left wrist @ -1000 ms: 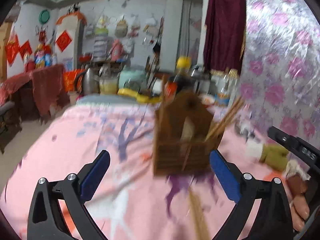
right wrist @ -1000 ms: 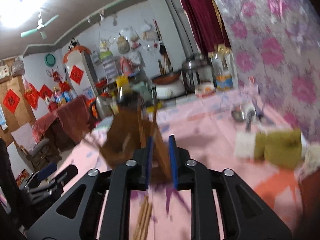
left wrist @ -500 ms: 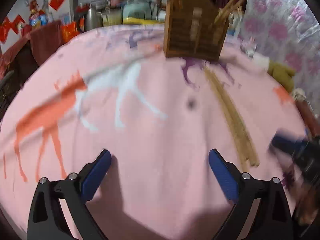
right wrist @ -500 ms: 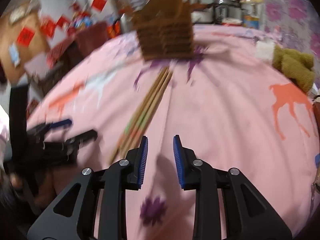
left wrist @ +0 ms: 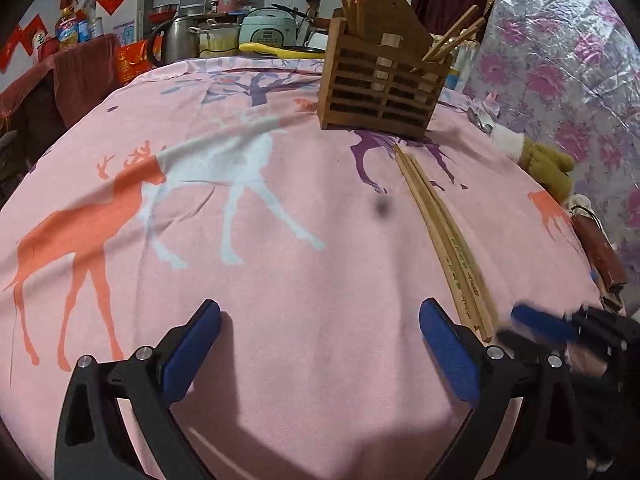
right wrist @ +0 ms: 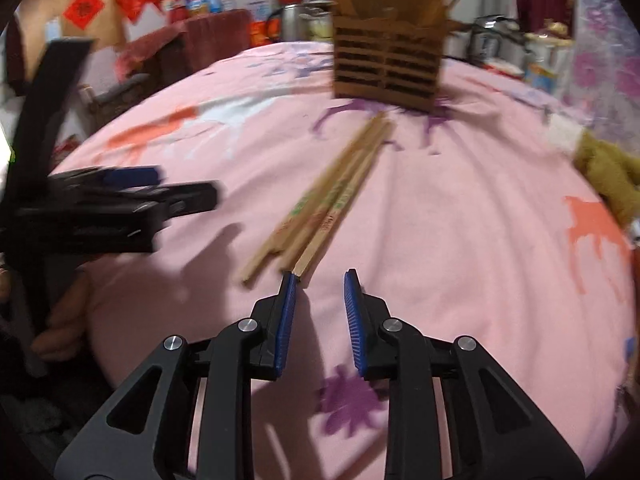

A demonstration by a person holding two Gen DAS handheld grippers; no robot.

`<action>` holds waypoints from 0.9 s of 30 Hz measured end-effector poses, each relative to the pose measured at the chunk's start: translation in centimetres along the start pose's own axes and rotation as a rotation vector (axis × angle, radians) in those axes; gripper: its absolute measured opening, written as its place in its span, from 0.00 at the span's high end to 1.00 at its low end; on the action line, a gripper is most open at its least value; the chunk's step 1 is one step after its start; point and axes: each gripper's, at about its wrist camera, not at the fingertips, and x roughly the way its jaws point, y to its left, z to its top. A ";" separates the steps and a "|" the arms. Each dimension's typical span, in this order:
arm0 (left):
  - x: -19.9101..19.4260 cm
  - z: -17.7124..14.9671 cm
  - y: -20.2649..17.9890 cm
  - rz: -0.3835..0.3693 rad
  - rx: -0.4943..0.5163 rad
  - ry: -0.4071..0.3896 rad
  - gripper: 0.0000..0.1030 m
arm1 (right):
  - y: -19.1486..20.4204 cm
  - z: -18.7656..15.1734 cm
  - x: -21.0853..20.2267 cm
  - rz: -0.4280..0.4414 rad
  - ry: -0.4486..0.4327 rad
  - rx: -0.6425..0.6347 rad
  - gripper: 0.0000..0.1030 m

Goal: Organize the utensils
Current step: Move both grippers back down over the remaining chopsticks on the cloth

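The loose chopsticks [right wrist: 320, 204] lay in a tight bundle on the pink deer-print cloth [left wrist: 280, 280] that covered the worktop, their far tips close to the foot of the wooden utensil holder [left wrist: 380, 84] and their near, squared ends pointing back toward the cameras. They were pale wood, several sticks side by side and slightly fanned at the near end, with green and reddish printing along the thicker part. The holder stood upright behind them, slatted and dark brown, with more chopsticks already standing in its compartments.

The step in hand looked like the reach for the loose bundle, with nothing yet lifted. The right claw [right wrist: 320, 300] sat just short of the near ends, its jaws a narrow gap apart and having just been closing a little, with nothing between them; its left pad seemed almost at the end of the nearest stick. The left claw [left wrist: 320, 344] hovered over bare cloth to the left of the bundle, spread wide and empty.

The next move would probably call for sliding the right claw forward so the pads straddle one or two stick ends, then pinching them low against the cloth; the sticks were thin and lay flat, so they could roll or slip aside

A stuffed toy [left wrist: 544, 164] lay near the cloth's right edge
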 end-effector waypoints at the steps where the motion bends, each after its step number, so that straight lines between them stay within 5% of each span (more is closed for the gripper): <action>1: 0.0 -0.1 0.0 0.001 0.004 0.001 0.05 | -1.7 0.3 0.2 -0.027 0.004 0.083 0.76; 5: -0.6 -0.4 -1.0 -0.026 0.058 -0.012 0.05 | -5.9 0.3 -1.1 0.047 -0.037 0.276 0.73; 14: -1.1 -2.4 -5.6 -0.132 0.275 -0.002 0.05 | -6.2 0.1 -1.1 0.060 -0.048 0.298 0.72; 19: 0.2 -3.0 -6.9 -0.082 0.337 0.036 0.04 | -6.3 0.2 -1.0 0.060 -0.043 0.307 0.72; 21: 0.4 -2.5 -6.2 -0.024 0.313 0.029 0.04 | -6.2 0.3 -1.0 0.057 -0.048 0.306 0.72; 27: 0.5 0.2 0.0 0.108 0.032 0.058 0.05 | -6.2 0.3 -1.3 0.061 -0.061 0.302 0.72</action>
